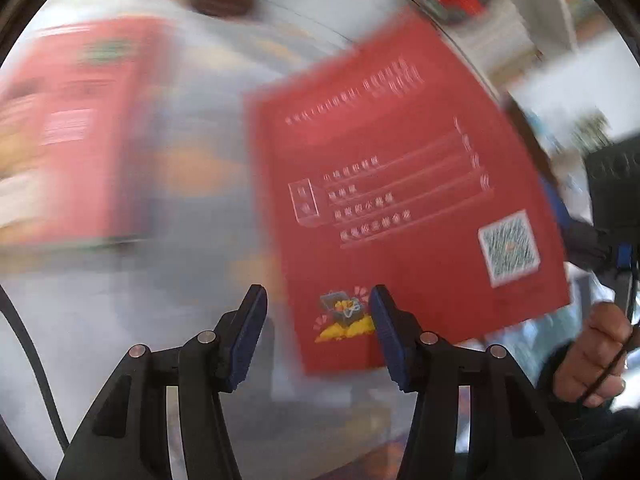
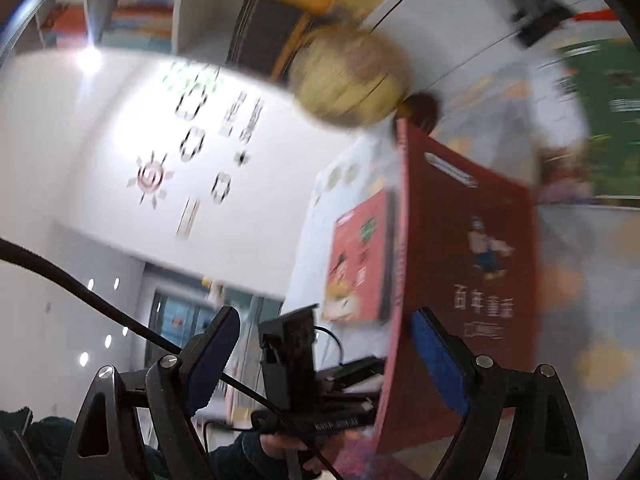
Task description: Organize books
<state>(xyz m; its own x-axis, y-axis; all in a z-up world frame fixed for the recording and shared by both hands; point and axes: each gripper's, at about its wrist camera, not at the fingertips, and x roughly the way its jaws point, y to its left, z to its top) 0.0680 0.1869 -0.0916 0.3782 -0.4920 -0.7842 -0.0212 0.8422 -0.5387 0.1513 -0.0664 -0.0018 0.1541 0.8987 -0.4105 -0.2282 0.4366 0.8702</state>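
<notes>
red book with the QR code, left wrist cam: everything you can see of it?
The red book shows a flat cover facing the camera: white text lines, a boxed label, a QR code at lower right, a treasure-chest picture at lower left. It is tilted, motion-blurred, just beyond the open left gripper. What supports it cannot be told.

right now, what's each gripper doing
left gripper: open, holding nothing
right gripper: open wide, red book between the jaws by one pad, not clamped

I see bright, even daylight, with glare from a small ceiling lamp (image 2: 90, 58) at ten o'clock in my right view. Motion blur smears both views, worst on the red upright book (image 1: 76, 128) at nine o'clock in my left view, and fisheye edges curve into black.
</notes>
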